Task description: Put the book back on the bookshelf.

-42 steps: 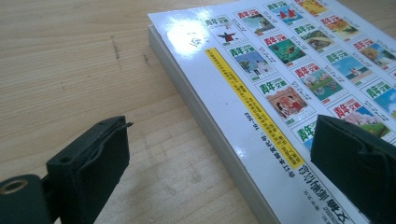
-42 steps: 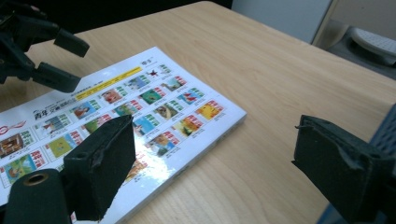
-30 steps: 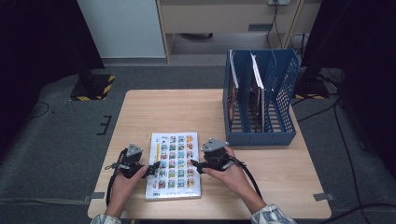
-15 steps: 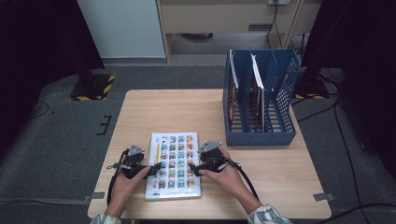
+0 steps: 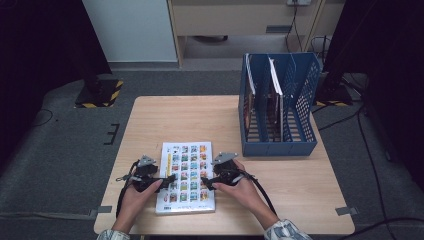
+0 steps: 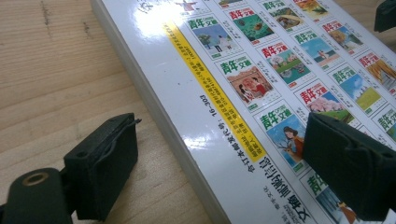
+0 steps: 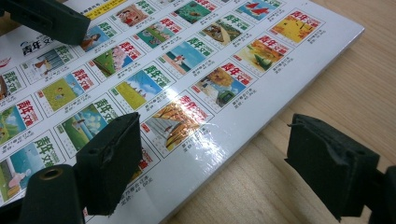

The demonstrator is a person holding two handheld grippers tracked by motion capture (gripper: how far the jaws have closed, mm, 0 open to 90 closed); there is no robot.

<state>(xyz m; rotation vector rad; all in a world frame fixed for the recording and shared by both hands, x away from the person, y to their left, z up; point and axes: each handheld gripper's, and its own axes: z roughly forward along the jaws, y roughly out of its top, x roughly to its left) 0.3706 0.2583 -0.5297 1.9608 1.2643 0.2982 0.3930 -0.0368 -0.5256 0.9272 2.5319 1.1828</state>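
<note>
Left gripper [image 5: 167, 178] sits at the left long edge of the book [image 5: 186, 176], which lies flat on the table [image 5: 200, 115] near the person's side, cover up. In the left gripper view the jaws stand wide and straddle that edge: one pad over bare wood just beside the book [image 6: 243, 93], the other hanging over the cover. They have just been narrowing a little, with the book's edge between them, but the pads press on nothing yet. This looks like a setup to pinch the edge.

Right gripper [image 5: 206, 182] mirrors it at the book's right long edge. In the right gripper view one pad sits over the cover, the other over the wood; jaws wide, with the edge of the book [image 7: 187, 93] between them, no contact visible. Likely both sides are bracketed because the book is thick and glossy, so a two-sided lift would keep it from sliding or tipping.

Far right, a blue file rack [image 5: 280, 145] stands upright, well apart from the book. It has slotted compartments: the left ones hold a few upright books or folders [image 5: 272, 85], the right one looks empty. Probably the book's destination.
</note>
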